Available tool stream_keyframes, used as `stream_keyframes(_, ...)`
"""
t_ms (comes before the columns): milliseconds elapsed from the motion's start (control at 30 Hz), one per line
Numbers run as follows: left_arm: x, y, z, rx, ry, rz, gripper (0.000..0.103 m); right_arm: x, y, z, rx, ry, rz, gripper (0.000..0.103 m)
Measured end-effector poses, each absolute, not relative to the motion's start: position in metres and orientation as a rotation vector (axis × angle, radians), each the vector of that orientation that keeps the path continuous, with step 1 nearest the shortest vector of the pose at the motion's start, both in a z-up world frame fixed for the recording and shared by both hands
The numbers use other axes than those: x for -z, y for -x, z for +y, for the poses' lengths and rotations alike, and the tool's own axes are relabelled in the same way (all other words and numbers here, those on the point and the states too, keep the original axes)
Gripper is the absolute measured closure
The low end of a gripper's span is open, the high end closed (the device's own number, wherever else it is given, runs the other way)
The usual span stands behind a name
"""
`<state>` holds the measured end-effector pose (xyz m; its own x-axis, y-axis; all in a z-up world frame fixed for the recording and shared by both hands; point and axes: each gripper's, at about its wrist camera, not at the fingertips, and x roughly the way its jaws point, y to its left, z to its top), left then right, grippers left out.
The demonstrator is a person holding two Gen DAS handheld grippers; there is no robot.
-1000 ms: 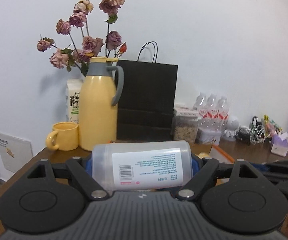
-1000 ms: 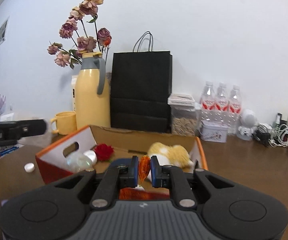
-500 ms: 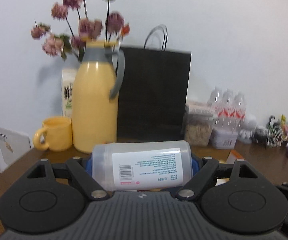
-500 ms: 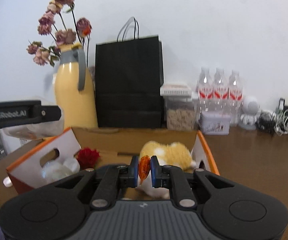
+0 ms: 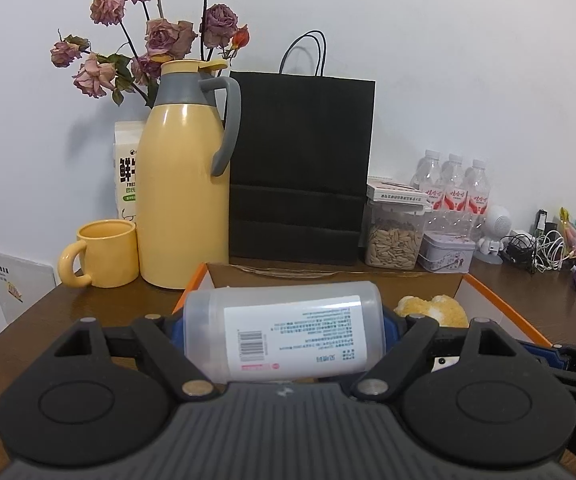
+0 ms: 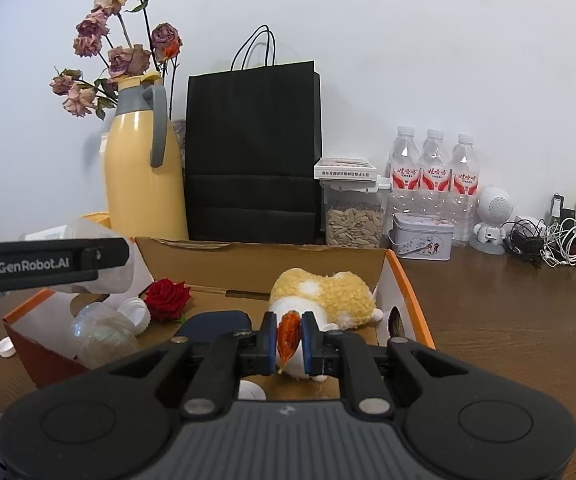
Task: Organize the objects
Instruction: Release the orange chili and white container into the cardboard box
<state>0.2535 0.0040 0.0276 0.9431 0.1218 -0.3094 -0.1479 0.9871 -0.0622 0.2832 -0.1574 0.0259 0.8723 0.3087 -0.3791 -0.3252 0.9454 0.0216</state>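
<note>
A bottle [image 5: 284, 332] is being gripped crosswise by the left hand-held gripper [image 5: 284, 338]; an orange item [image 6: 289, 332] is being pinched by the right hand-held gripper [image 6: 289, 338] over the box [image 6: 409, 292].

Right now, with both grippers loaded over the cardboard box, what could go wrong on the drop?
1. The left gripper clamps the plastic jar sideways by its ends; released, it may well roll.
2. The box already holds a plush toy, a red rose and a clear bottle, so the jar could land on the rose.
3. The right gripper pinches a small orange piece by a thin edge; it might slip early.
</note>
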Motion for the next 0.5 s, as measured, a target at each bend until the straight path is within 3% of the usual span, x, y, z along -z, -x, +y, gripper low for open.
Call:
stream_keyframes(33,-0.027,-0.254,0.004,-0.141,0.085,0.309,0.018,-0.025,-0.283,-0.157,-0.330,0.044,0.392,0.090)
stream_keyframes(100,-0.027,-0.252,0.004,-0.148,0.084,0.298,0.001,-0.024,-0.284,-0.157,-0.317,0.048,0.394,0.087)
stream_keyframes(133,-0.028,-0.250,0.004,-0.152,0.089,0.283,0.000,-0.024,-0.284,-0.157,-0.314,0.047,0.393,0.073)
stream_keyframes(167,-0.028,-0.248,0.005,-0.161,0.092,0.268,0.000,-0.023,-0.283,-0.157,-0.310,0.045,0.390,0.048)
stream_keyframes(200,-0.029,-0.247,0.005,-0.165,0.095,0.263,0.000,-0.023,-0.283,-0.157,-0.305,0.044,0.385,0.034)
stream_keyframes(233,-0.030,-0.246,0.005,-0.165,0.099,0.261,0.000,-0.023,-0.282,-0.157,-0.301,0.045,0.376,0.013)
stream_keyframes(267,-0.030,-0.245,0.006,-0.165,0.103,0.259,0.000,-0.023,-0.280,-0.157,-0.297,0.046,0.366,0.006)
stream_keyframes(500,-0.031,-0.244,0.006,-0.167,0.106,0.254,0.000,-0.024,-0.278,-0.156,-0.295,0.053,0.356,0.000)
